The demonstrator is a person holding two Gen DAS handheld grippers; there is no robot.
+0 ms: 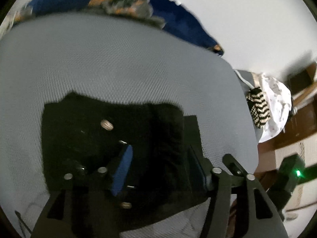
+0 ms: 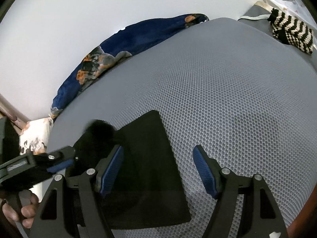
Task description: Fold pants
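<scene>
Both wrist views look steeply down, close, sharing the pants.

Black fabric pants | folded into a flat, compact rectangle | lying on grey mesh | lower centre of frame

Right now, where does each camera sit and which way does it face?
Left wrist: on the left gripper, angled down at the black pants on the grey mat; only its fingers show.
Right wrist: on the right gripper, angled down at the pants' edge; the left gripper and a hand show.
Shared: pants, mat, blue blanket, striped knit.
</scene>
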